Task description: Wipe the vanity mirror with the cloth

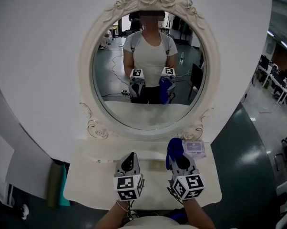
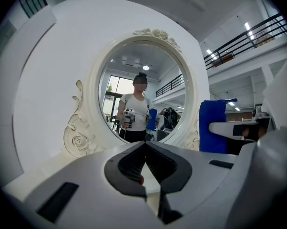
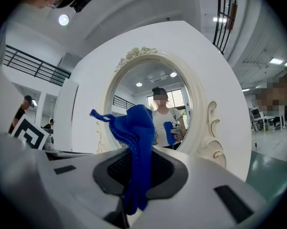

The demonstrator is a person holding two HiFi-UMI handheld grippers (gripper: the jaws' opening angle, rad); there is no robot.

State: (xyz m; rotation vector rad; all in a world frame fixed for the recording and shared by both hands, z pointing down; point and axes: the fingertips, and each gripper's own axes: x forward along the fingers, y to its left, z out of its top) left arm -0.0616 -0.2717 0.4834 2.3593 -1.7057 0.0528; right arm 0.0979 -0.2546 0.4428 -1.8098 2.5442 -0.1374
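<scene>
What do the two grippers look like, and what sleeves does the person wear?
The left gripper and right gripper are light grey wedges with dark ribbed pads; each carries a cube of black-and-white square markers. In the mirror, the shirt is white, short-sleeved.

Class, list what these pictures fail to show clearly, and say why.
- Print on the packet: too small, head view.
- Lower end of the cloth: buried between the right tongs, right gripper view.
- Bottom rim of the mirror: behind the left tongs, left gripper view.
</scene>
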